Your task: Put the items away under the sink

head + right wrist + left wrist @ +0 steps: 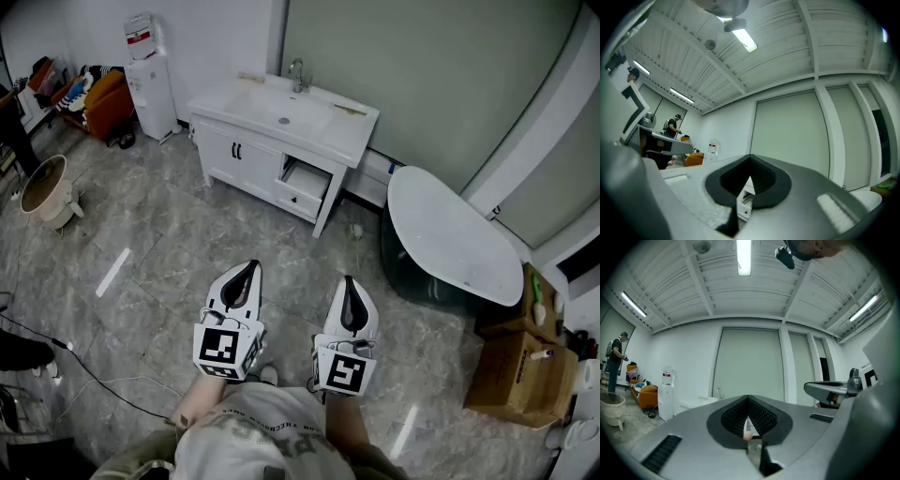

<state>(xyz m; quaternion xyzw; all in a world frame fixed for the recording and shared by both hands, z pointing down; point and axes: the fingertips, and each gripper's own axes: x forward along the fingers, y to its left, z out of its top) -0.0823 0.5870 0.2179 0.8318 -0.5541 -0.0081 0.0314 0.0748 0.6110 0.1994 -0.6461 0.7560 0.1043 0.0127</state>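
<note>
White bench (356, 141) with the sink (284, 120) stands well apart from me. Both grippers are held low, close to my body. The left gripper (250, 270) has its fingers (731, 416) pressed together with only a slit between them and nothing held. The right gripper (348, 283) is the same, closed and empty.

Two small pale items lie on the bench, one at the back left corner (250, 78) and one by the right edge (350, 110). They are too small to identify. I judge them flat and light, likely to slide on the smooth top, so I would pinch each across its narrow width. Below, the drawer (305, 178) stands open and the doors (234, 152) are closed.
</note>
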